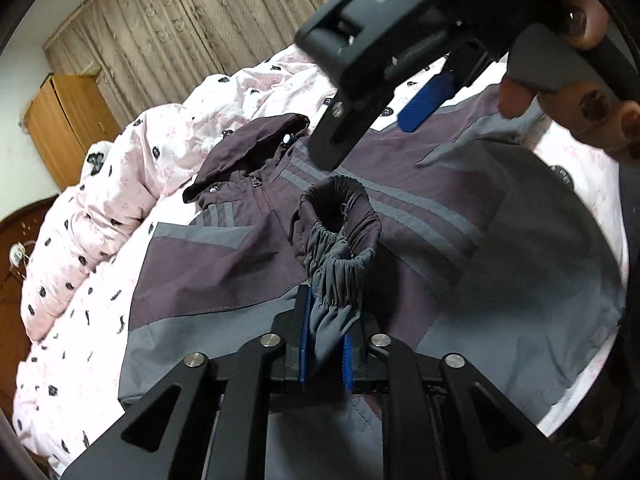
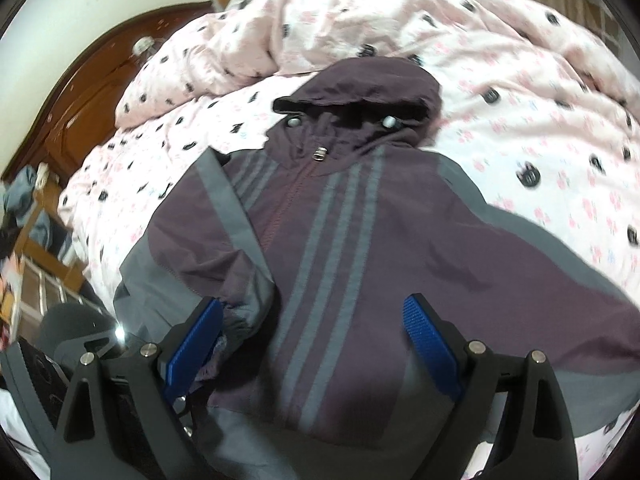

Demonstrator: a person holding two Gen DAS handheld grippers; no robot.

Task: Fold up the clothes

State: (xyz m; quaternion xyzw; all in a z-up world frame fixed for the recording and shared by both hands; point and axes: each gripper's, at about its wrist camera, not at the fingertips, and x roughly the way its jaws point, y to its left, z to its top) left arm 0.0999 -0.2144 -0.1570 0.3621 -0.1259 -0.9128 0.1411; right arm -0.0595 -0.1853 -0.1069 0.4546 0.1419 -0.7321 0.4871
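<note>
Jacket: front-up on bed, one sleeve across chest.
Left hand-held gripper: clamping cuff.
Right hand-held gripper: open above jacket.
Left: other sleeve, body folds.

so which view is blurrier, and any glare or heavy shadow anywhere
Right wrist view: motion blur smears the quilt prints, a small glare spot sits beside the right claw, and a shadow falls on the jacket hem. Left wrist view: sharper, the cuff crisp in the left claw.
</note>
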